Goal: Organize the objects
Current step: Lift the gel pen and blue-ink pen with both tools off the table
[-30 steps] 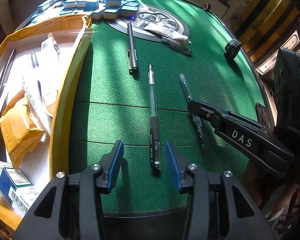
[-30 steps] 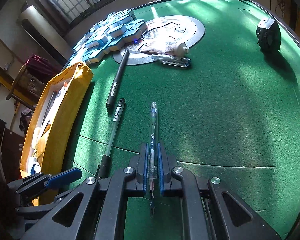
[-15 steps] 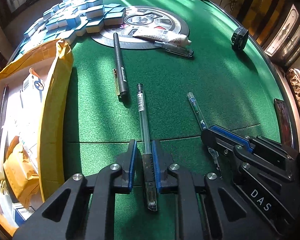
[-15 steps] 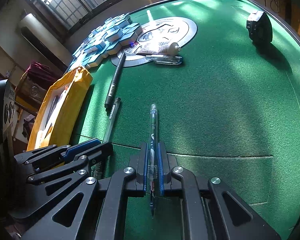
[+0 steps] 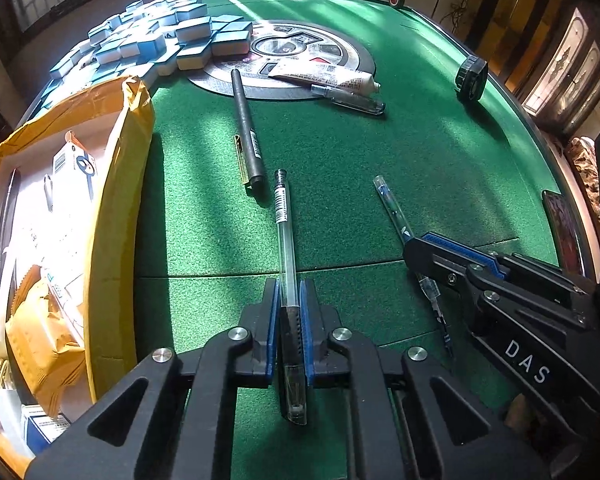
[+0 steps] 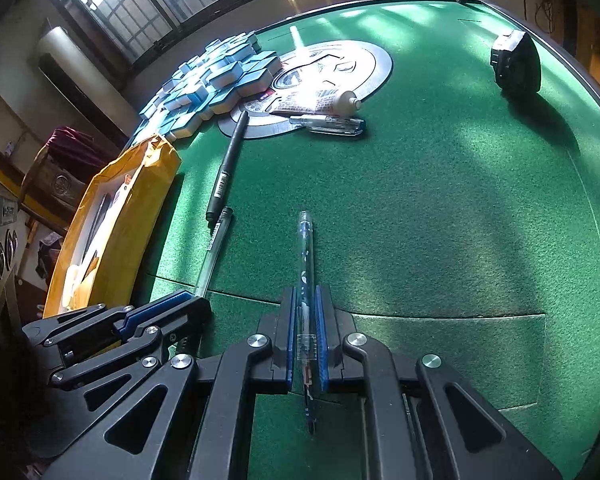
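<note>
Pens fill both grippers: the left gripper point(image 5: 288, 336) clamps a clear pen point(image 5: 286, 248), the right gripper point(image 6: 305, 336) a blue pen point(image 6: 305, 256), low over the green counter point(image 5: 420, 152). A black pen point(image 5: 246, 128), tube point(image 5: 324, 77) and capped pen point(image 5: 350, 98) remain outside the yellow box point(image 5: 116, 216).

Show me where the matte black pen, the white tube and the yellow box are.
matte black pen point(image 5: 247, 128), left wrist view, middle of its barrel.
white tube point(image 5: 324, 78), left wrist view, printed body.
yellow box point(image 5: 120, 208), left wrist view, its near side wall.
</note>
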`<state>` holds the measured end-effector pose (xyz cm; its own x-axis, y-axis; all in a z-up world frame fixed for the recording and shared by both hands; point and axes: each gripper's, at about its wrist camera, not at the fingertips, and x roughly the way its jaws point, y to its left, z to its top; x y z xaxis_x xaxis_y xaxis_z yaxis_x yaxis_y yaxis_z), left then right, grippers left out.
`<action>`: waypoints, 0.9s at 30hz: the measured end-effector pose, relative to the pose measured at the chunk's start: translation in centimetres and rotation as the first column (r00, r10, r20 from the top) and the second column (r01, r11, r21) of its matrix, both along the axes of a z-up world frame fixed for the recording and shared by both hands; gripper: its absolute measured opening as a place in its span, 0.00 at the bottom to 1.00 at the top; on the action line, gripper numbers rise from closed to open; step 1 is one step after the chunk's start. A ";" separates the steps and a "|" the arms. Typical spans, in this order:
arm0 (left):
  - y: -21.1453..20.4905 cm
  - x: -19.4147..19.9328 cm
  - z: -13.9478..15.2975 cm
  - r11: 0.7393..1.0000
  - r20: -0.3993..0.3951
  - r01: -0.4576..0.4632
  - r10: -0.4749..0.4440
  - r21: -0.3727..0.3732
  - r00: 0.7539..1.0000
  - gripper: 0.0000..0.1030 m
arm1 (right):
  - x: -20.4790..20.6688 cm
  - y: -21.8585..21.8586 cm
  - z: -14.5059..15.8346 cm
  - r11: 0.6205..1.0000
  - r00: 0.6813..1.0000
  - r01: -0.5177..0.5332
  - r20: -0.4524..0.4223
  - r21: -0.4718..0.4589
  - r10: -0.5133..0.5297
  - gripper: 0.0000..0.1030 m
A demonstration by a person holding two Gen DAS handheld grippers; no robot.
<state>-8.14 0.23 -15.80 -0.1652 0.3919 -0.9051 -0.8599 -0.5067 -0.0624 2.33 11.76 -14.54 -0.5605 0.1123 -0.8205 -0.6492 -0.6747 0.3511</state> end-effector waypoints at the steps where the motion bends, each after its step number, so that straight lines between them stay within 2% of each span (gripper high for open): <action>1: 0.0 0.0 0.0 1.000 -0.002 0.004 -0.004 0.001 1.000 0.08 | -0.1 -0.1 0.0 1.000 1.000 0.000 0.004 0.004 0.000 0.08; 11: -0.4 -1.2 0.0 0.999 0.091 -0.009 0.006 0.032 0.996 0.08 | -0.3 -0.3 0.1 1.000 1.000 -0.005 0.016 0.015 0.005 0.08; 19: -0.4 -0.4 0.0 0.999 0.042 -0.002 0.000 0.032 0.999 0.08 | -0.4 -0.4 0.0 1.000 1.000 -0.006 0.023 0.023 0.005 0.08; 25: -1.0 -1.0 0.1 0.998 0.110 -0.034 0.029 0.049 0.993 0.07 | -0.6 -0.7 0.1 0.999 0.999 -0.008 0.036 0.042 0.006 0.08; 27: -1.3 -0.9 0.3 0.997 0.126 -0.037 0.028 0.064 0.992 0.07 | -0.6 -0.8 0.1 1.000 1.000 -0.008 0.020 0.019 0.007 0.08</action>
<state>-9.08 -1.11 -15.52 -0.0662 0.4476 -0.8918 -0.8265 -0.5254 -0.2024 1.73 10.94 -14.48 -0.5452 0.1237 -0.8291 -0.6507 -0.6860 0.3256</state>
